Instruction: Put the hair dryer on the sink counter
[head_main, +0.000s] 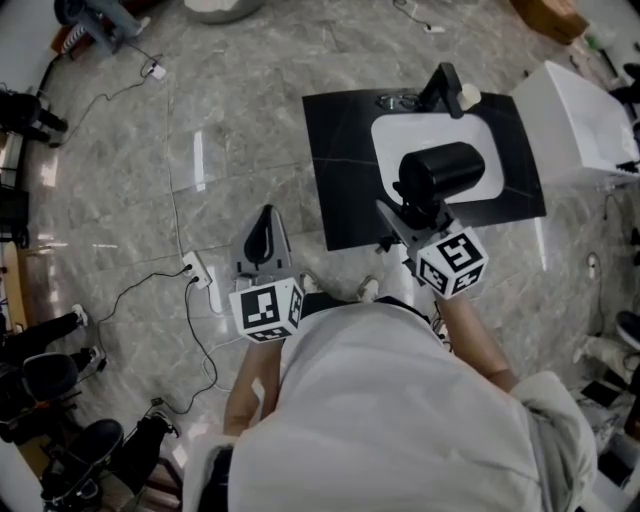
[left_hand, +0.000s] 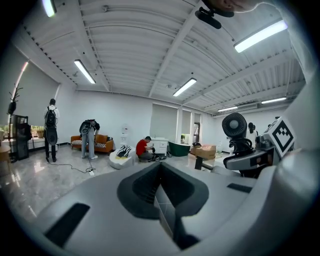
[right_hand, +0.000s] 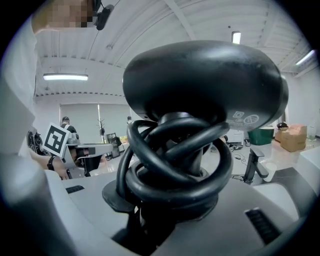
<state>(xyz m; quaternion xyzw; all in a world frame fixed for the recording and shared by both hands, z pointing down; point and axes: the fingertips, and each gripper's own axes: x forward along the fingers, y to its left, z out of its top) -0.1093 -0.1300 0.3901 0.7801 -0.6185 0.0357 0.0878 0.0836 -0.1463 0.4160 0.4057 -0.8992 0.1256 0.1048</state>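
A black hair dryer (head_main: 440, 170) with its cord wound round the handle (right_hand: 175, 160) hangs over the white basin (head_main: 395, 140) of the black sink counter (head_main: 340, 150). My right gripper (head_main: 415, 208) is shut on the handle, below the barrel (right_hand: 205, 80). The dryer's round rear grille (left_hand: 234, 125) also shows at the right of the left gripper view. My left gripper (head_main: 262, 238) is over the floor, left of the counter's near corner. Its jaws (left_hand: 162, 200) meet with nothing between them.
A black faucet (head_main: 442, 90) stands at the basin's far side. A white cabinet (head_main: 585, 120) sits right of the counter. A power strip (head_main: 200, 272) and cables lie on the marble floor to the left. People and an orange sofa (left_hand: 87, 141) are far across the room.
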